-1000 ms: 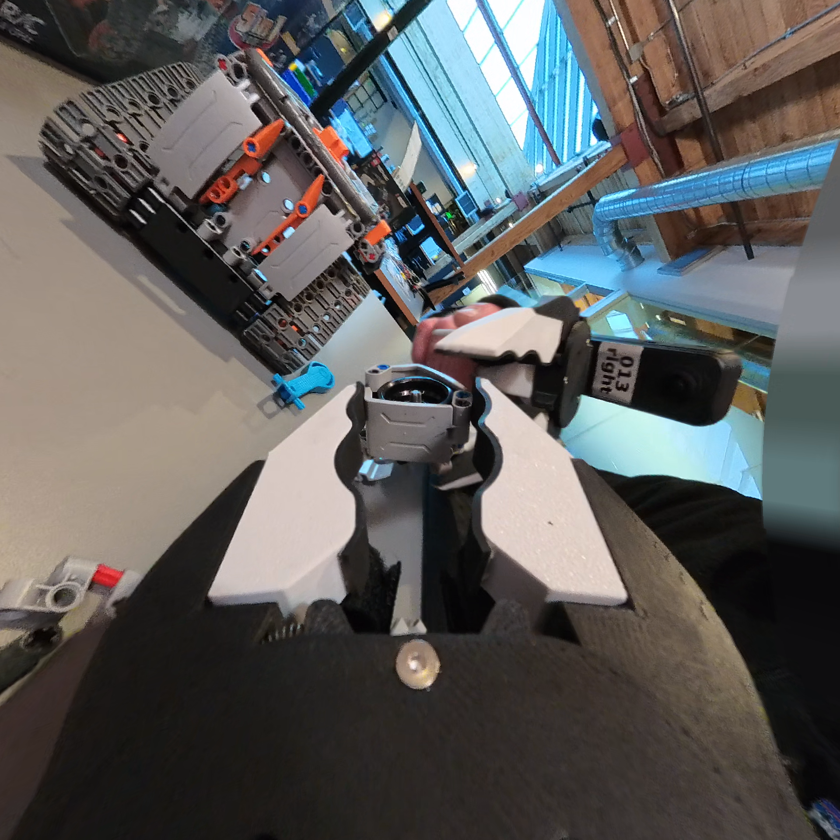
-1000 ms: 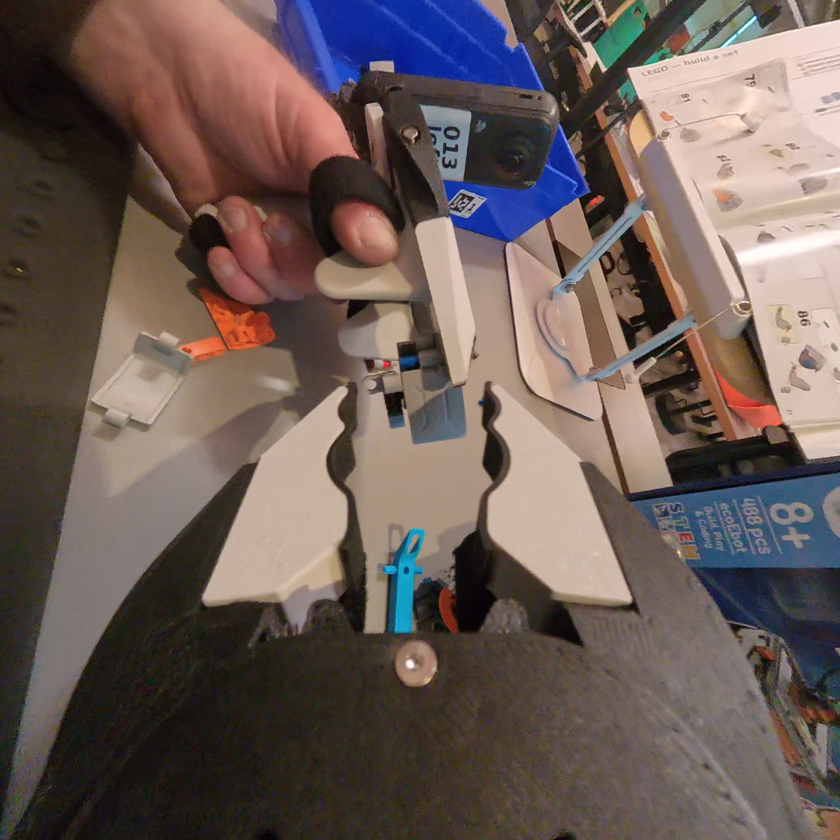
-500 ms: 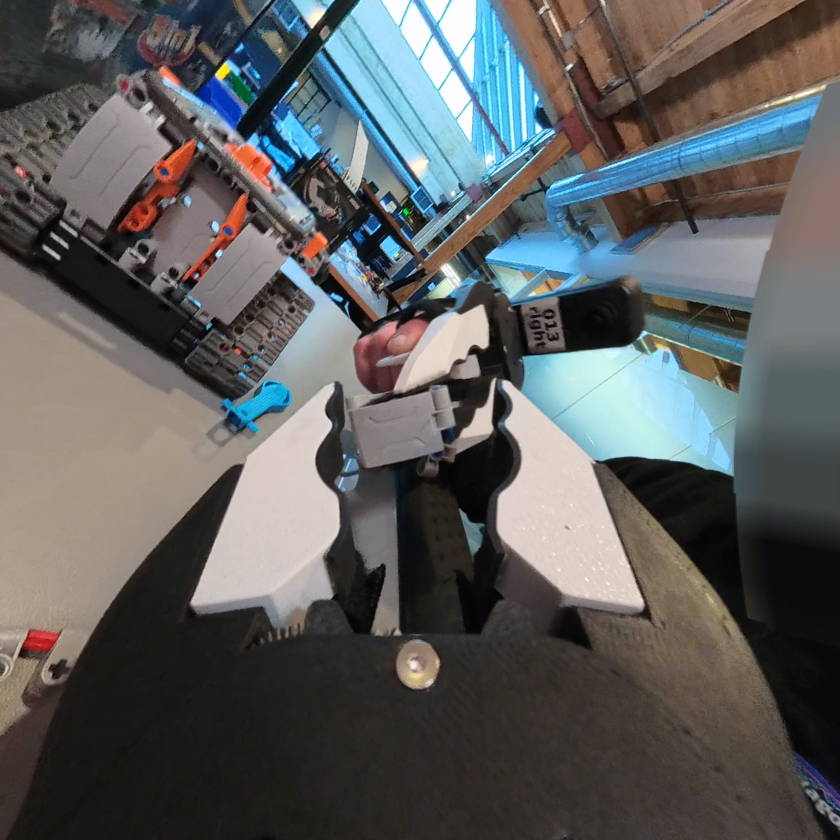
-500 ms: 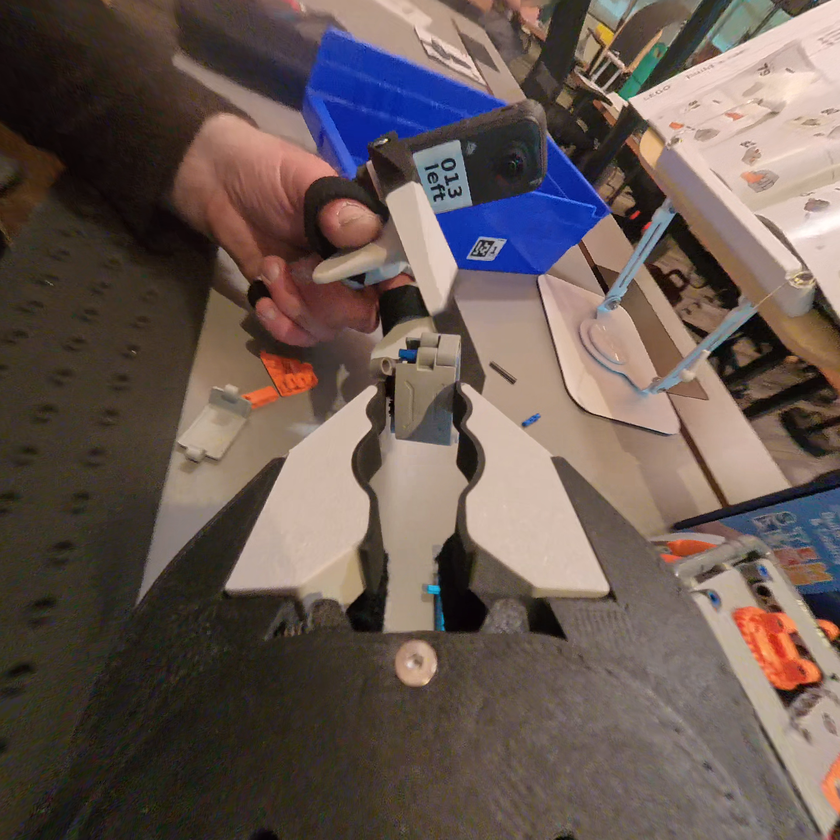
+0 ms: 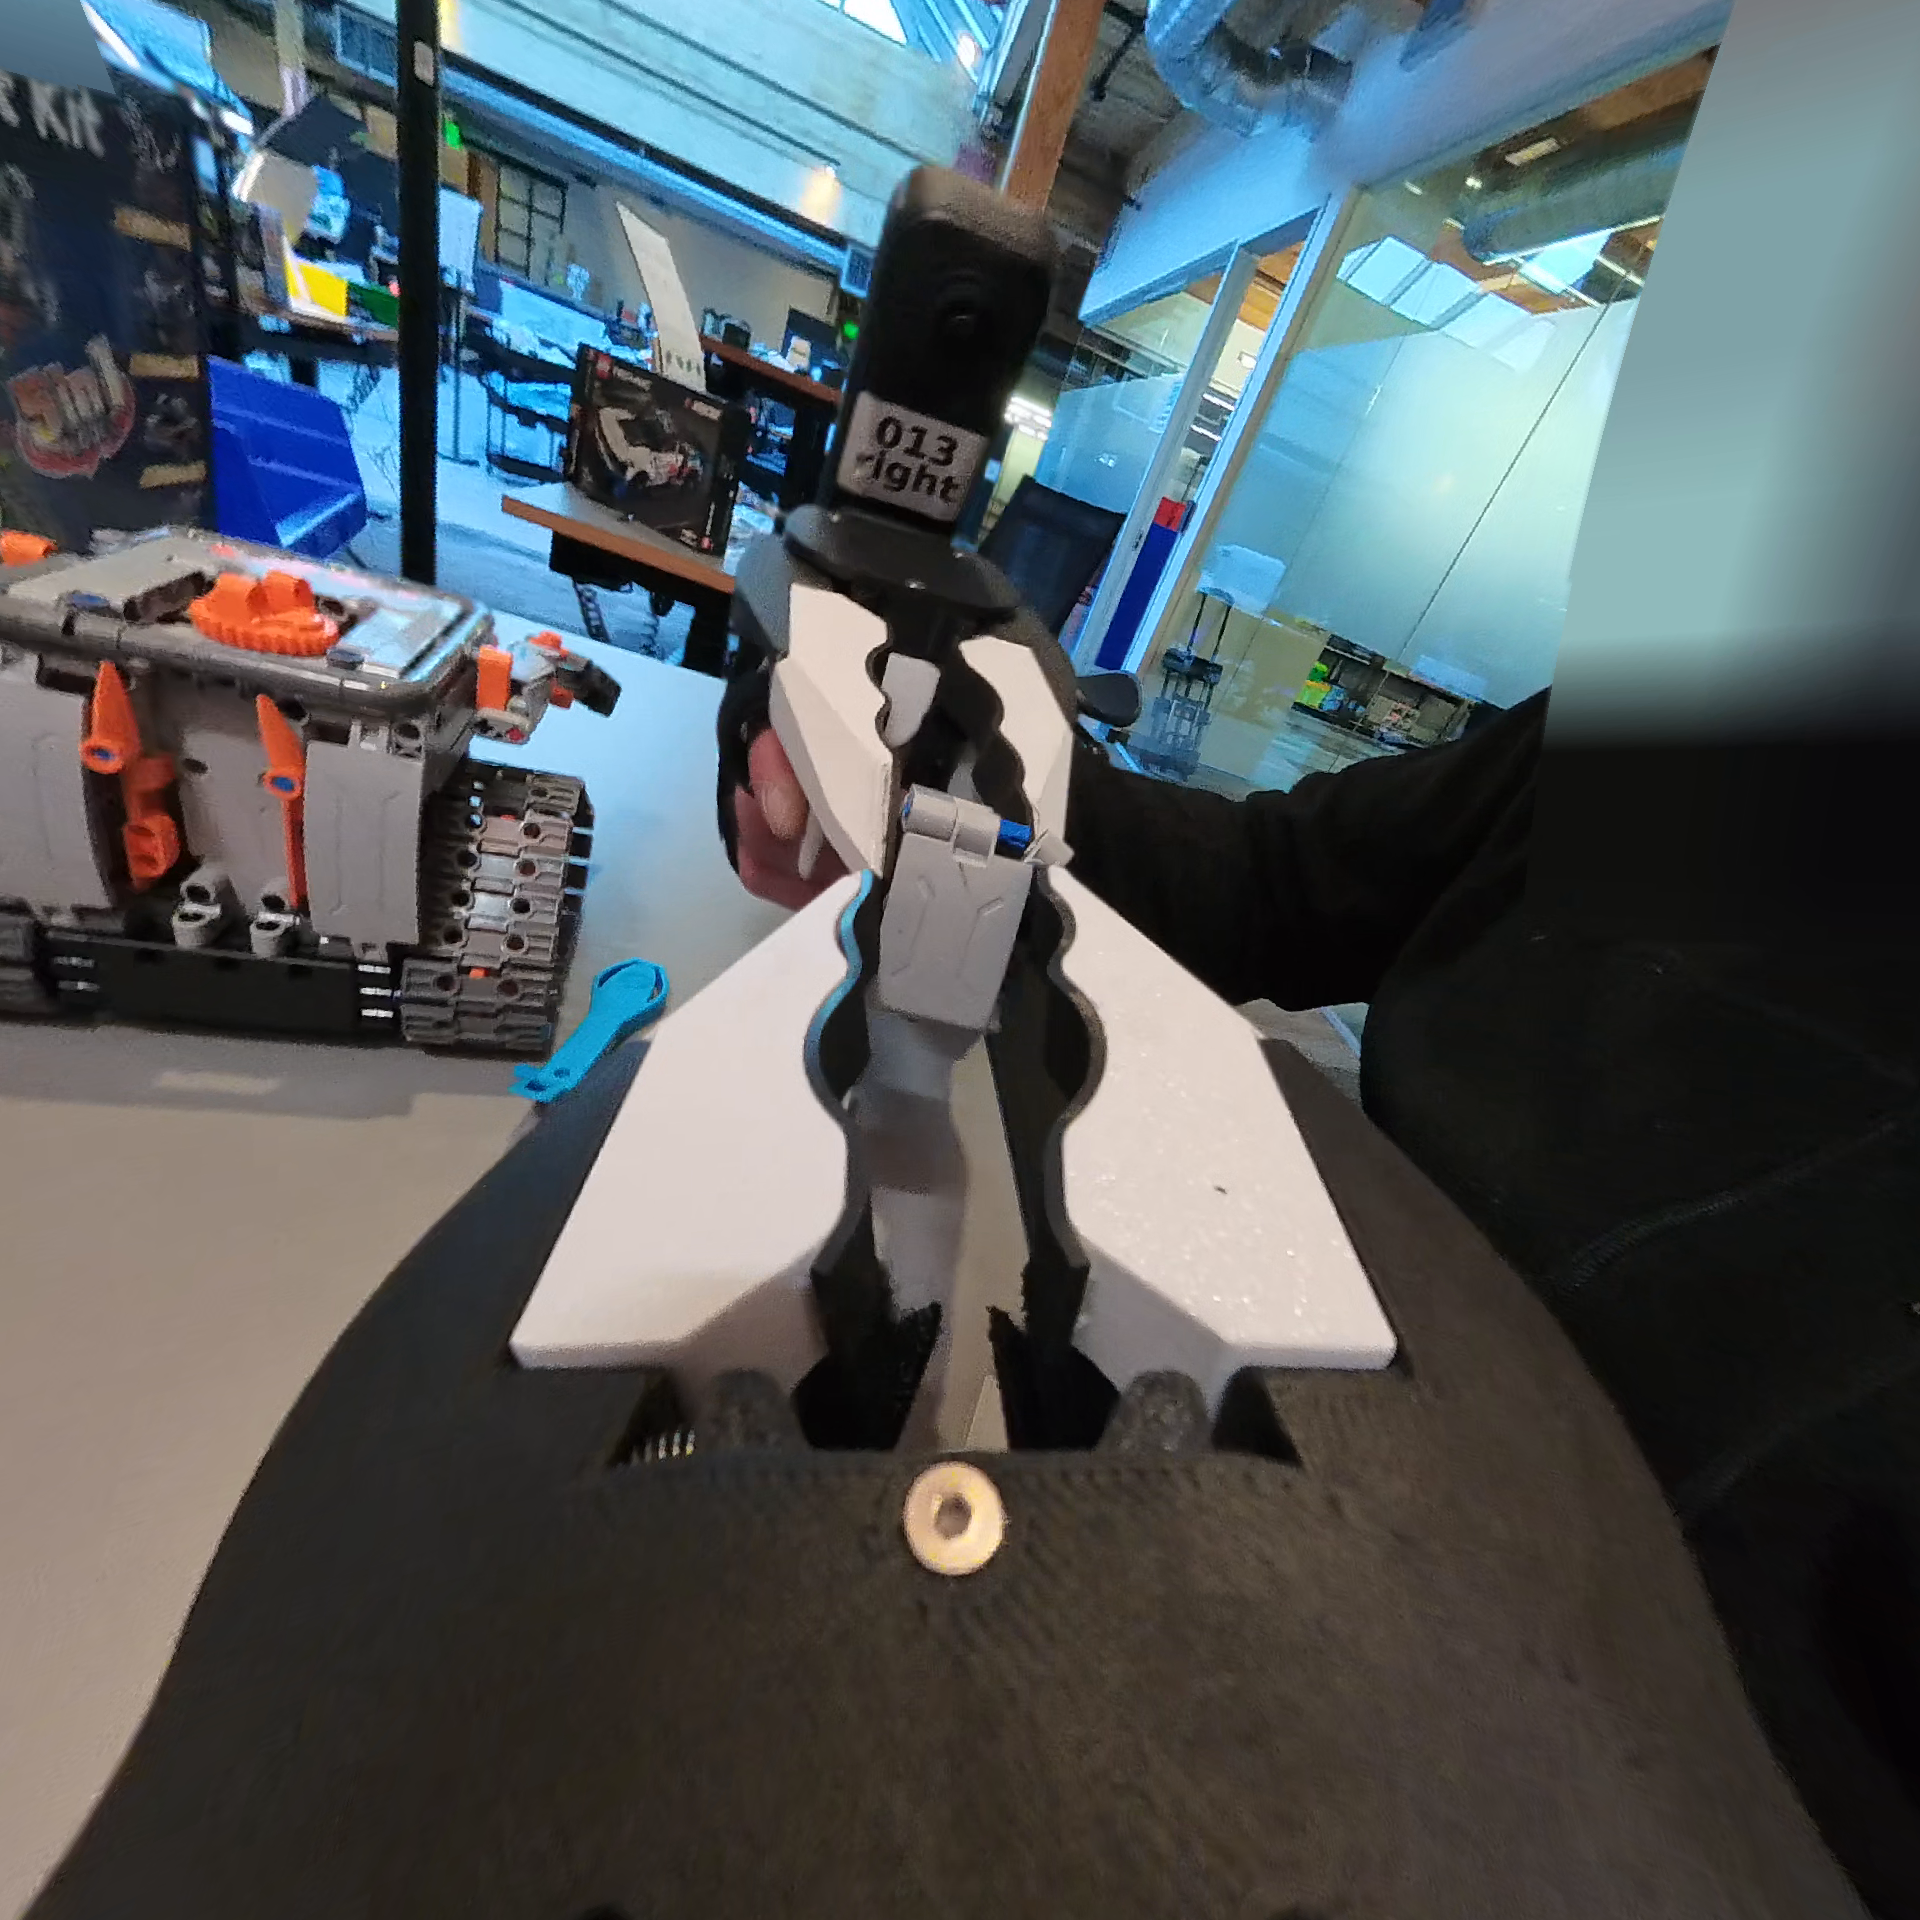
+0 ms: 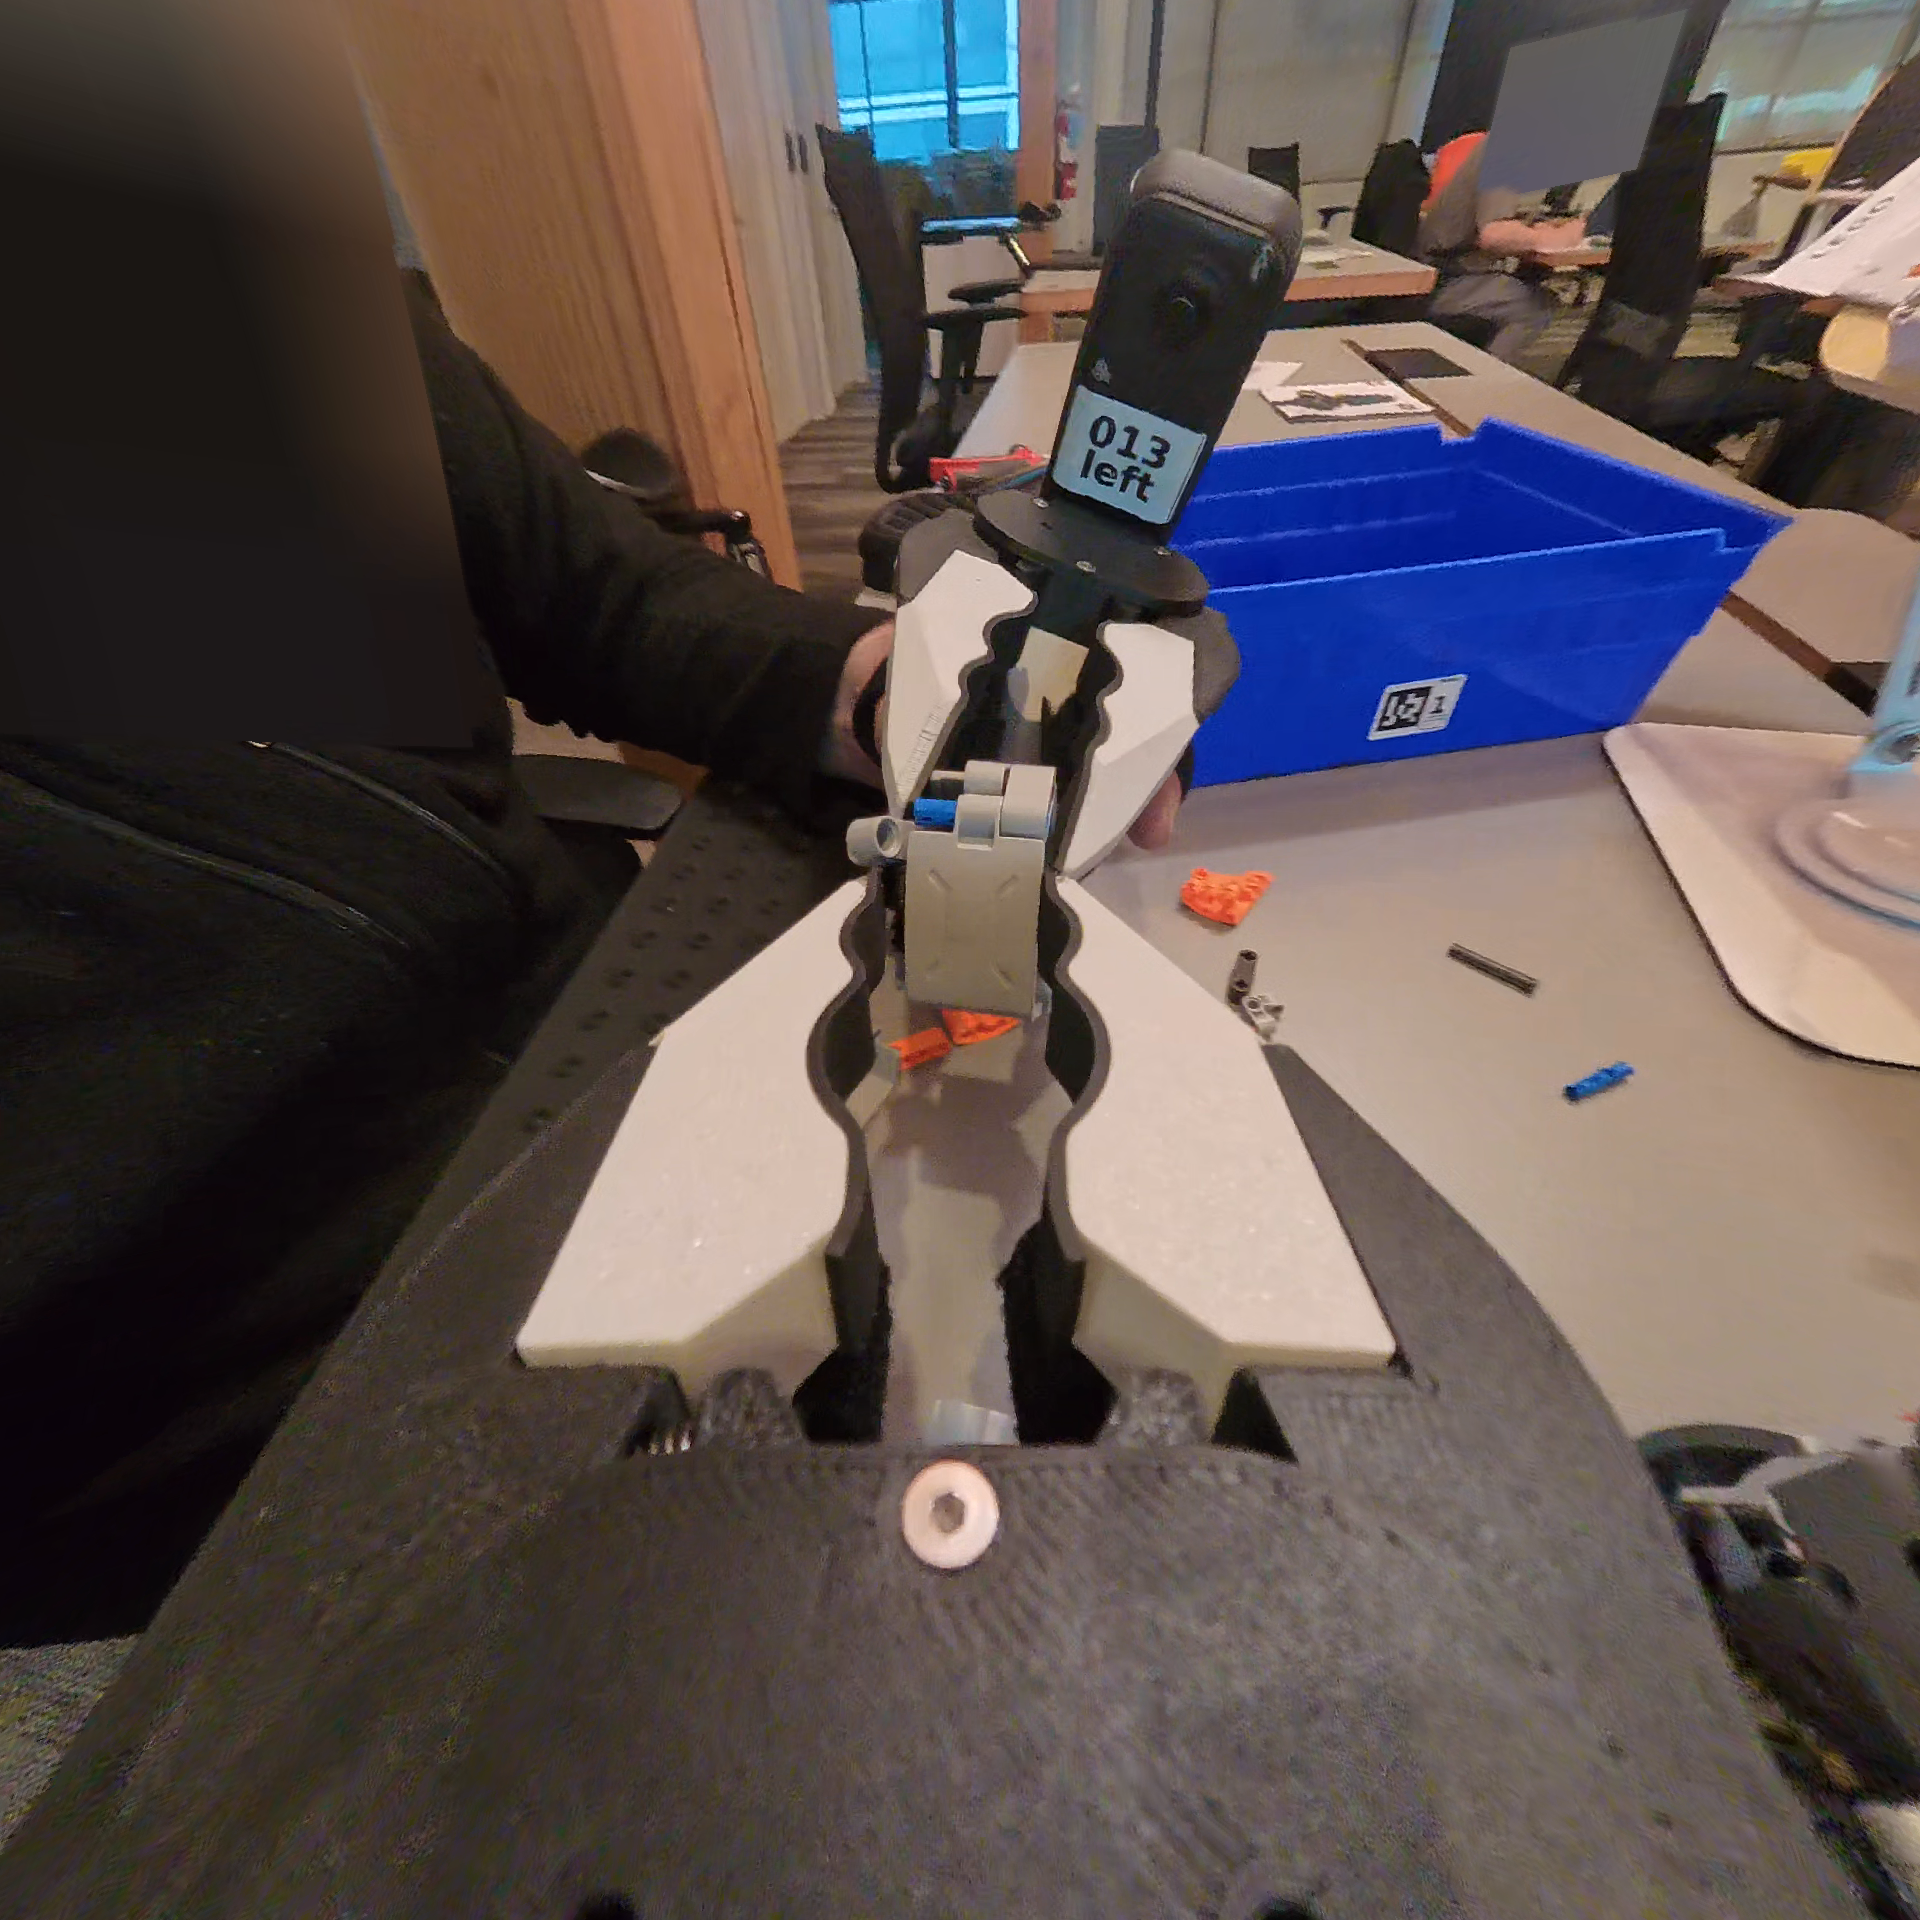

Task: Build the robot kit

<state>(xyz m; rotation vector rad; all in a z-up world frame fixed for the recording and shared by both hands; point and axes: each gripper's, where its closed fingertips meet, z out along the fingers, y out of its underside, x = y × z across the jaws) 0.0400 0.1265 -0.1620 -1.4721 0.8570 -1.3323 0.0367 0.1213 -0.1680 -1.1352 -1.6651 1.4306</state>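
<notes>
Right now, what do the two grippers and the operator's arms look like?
Both grippers, left gripper and right gripper, match: textured black printed bodies, white faceted fingers with wavy black inner edges, a silver screw. Each carries a black camera bearing a label. Sleeves are black.

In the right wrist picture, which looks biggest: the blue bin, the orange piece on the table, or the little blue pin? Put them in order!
1. Blue bin, by far the largest.
2. Orange piece, much smaller.
3. Little blue pin, the smallest, though it lies a bit nearer the camera than the other two.

The brick assembly (image 5: 951,935) sits between both grippers' fingers (image 5: 727,1122), tracked model (image 5: 260,790) to the left.
</notes>
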